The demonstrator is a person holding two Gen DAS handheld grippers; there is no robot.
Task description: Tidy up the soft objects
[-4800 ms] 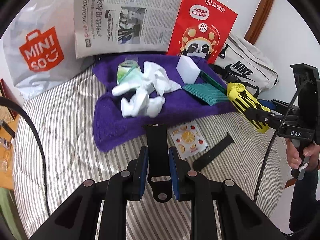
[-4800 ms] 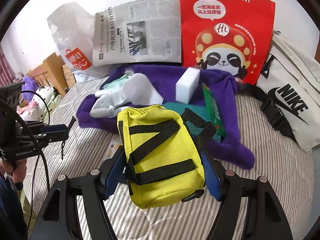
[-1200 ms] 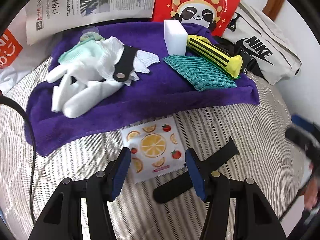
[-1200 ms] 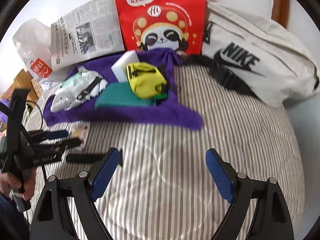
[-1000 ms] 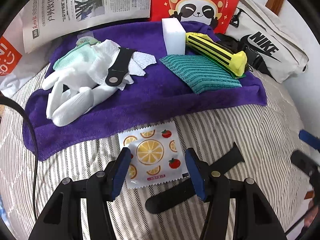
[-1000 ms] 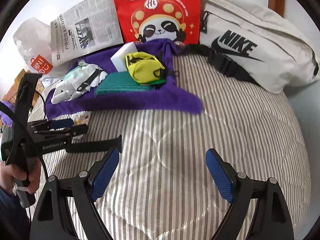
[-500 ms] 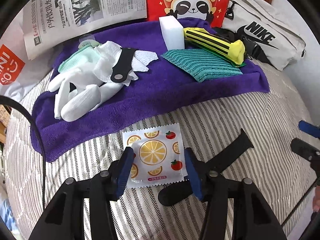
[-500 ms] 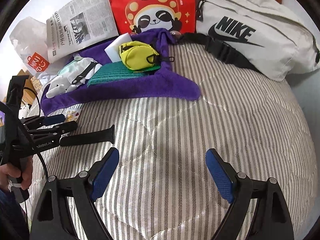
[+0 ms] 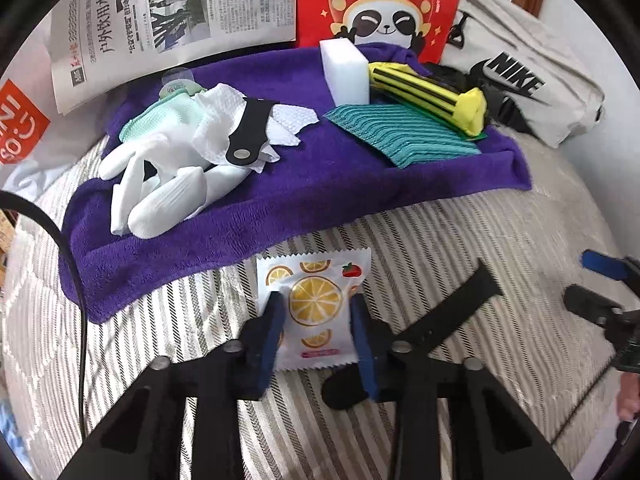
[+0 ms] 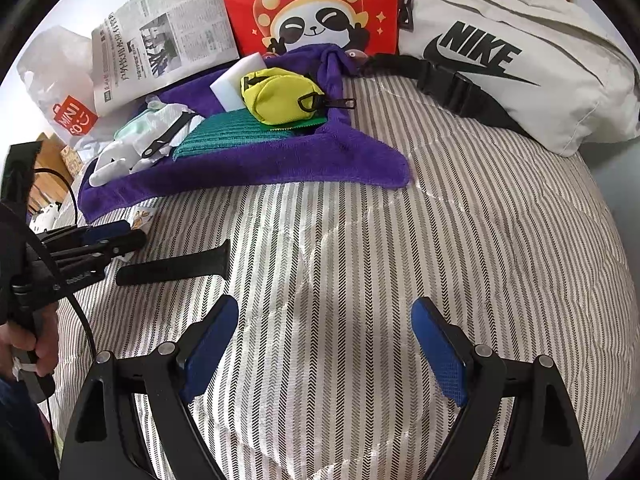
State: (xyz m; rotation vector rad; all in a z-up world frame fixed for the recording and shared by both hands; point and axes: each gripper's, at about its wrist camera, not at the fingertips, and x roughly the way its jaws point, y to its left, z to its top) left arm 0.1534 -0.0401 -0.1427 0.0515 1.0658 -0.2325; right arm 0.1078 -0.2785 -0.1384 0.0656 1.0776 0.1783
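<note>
A fruit-print packet (image 9: 312, 276) lies on the striped quilt in front of the purple towel (image 9: 304, 196). My left gripper (image 9: 316, 302) is closing on it; both blue pads press its sides and the packet bulges. On the towel lie white gloves (image 9: 160, 184) with a black strap (image 9: 248, 132) across them, a white sponge (image 9: 346, 70), a teal cloth (image 9: 400, 136) and a yellow pouch (image 9: 432, 96). A second black strap (image 9: 440, 328) lies on the quilt just right of the packet. My right gripper (image 10: 324, 312) stands open above bare quilt, holding nothing.
Against the wall behind the towel stand a red panda bag (image 9: 380, 4), a newspaper (image 9: 168, 4) and a white Miniso bag (image 10: 60, 92). A cream Nike bag (image 10: 500, 52) with a black buckle strap lies at the back right. A person's hand (image 10: 28, 344) grips the left handle.
The strap and the yellow pouch, held earlier, now lie on the towel. The left jaws have narrowed from wide apart onto the fruit packet. The right gripper stays open, drawn back from the towel.
</note>
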